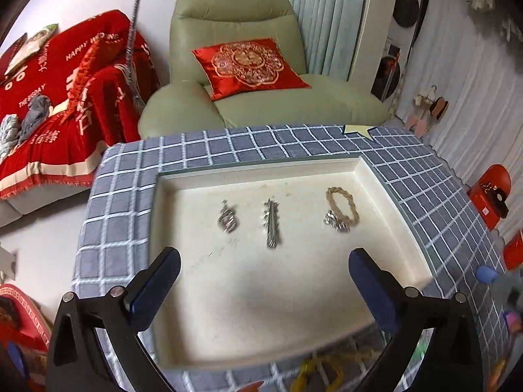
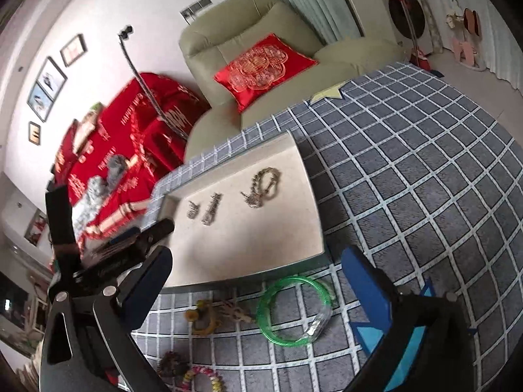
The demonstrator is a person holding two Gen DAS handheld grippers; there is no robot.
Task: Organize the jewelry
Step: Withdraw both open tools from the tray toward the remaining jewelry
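**Three pieces in the tray, both grippers spread and empty**

Seen from the left wrist: left gripper spread wide above the near part of the white tray, nothing between the pads. Across the tray floor, left to right and apart from one another: silver pendant, silver bar piece, braided gold bracelet.

Seen from the right wrist: right gripper likewise spread, empty, over the tray's near edge. On the checked cloth below that edge: yellow bead piece, green bangle; further forward, pink bead bracelet.
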